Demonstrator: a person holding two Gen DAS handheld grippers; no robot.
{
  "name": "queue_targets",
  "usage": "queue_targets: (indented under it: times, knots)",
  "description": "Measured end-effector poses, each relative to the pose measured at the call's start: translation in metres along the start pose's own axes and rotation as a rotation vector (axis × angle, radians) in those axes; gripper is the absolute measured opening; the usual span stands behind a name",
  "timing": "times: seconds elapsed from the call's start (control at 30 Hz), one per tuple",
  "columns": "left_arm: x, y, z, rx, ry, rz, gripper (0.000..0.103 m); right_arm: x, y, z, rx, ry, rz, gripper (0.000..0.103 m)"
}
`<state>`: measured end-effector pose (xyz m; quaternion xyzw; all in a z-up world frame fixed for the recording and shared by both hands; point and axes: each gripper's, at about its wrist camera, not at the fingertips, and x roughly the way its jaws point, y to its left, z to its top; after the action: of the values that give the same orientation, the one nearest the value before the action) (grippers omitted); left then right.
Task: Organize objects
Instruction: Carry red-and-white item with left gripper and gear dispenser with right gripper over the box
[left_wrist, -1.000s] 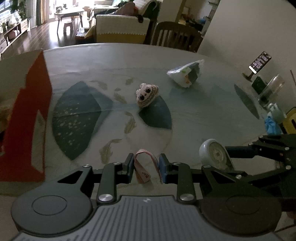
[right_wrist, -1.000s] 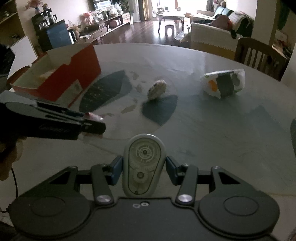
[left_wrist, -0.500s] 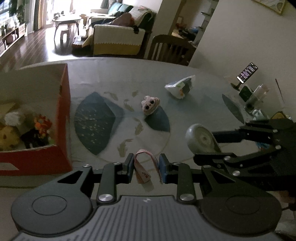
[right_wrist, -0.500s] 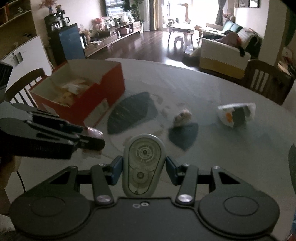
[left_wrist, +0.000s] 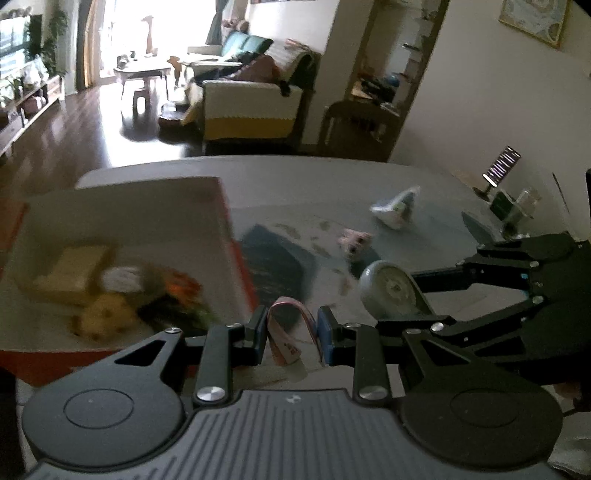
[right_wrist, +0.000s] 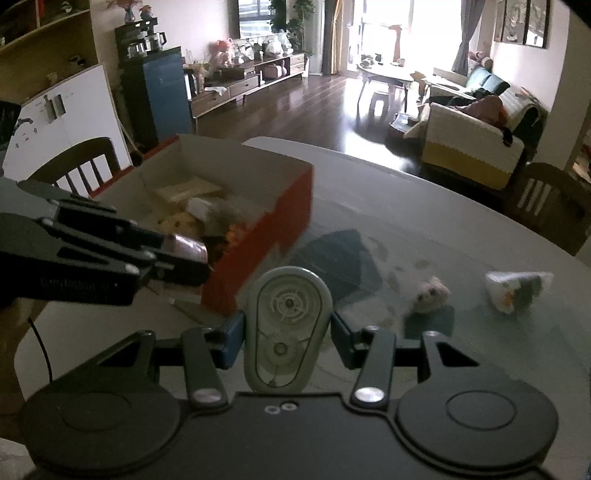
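Note:
My left gripper (left_wrist: 291, 334) is shut on a small pink folded packet (left_wrist: 286, 332), held above the table near the right wall of the red box (left_wrist: 240, 258). The same packet (right_wrist: 186, 248) shows at the left gripper's tip in the right wrist view, beside the red box (right_wrist: 266, 236). My right gripper (right_wrist: 288, 332) is shut on a grey-white oval tape dispenser (right_wrist: 288, 325), also seen as the dispenser (left_wrist: 391, 291) in the left wrist view. A small plush toy (right_wrist: 430, 295) and a white wrapped packet (right_wrist: 517, 290) lie on the table further out.
The red box holds several items, among them a tan block (left_wrist: 74, 271) and a yellow plush (left_wrist: 103, 317). Wooden chairs (right_wrist: 546, 201) stand round the round table (right_wrist: 461, 229). A phone on a stand (left_wrist: 500, 168) and clear containers (left_wrist: 517, 206) sit at the far right edge.
Both grippers have risen and swung left toward the red box, each keeping its hold. The box now fills much more of both views; the plush and white packet lie farther away.

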<state>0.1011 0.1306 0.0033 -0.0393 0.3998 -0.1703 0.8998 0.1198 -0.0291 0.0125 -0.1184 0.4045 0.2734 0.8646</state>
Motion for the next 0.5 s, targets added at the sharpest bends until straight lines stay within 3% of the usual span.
queue_targets:
  times: [0.5]
  knots:
    - [-0.016, 0.101, 0.038, 0.028, -0.035, 0.096, 0.028, 0.059, 0.062, 0.065, -0.059, -0.005, -0.029, 0.05]
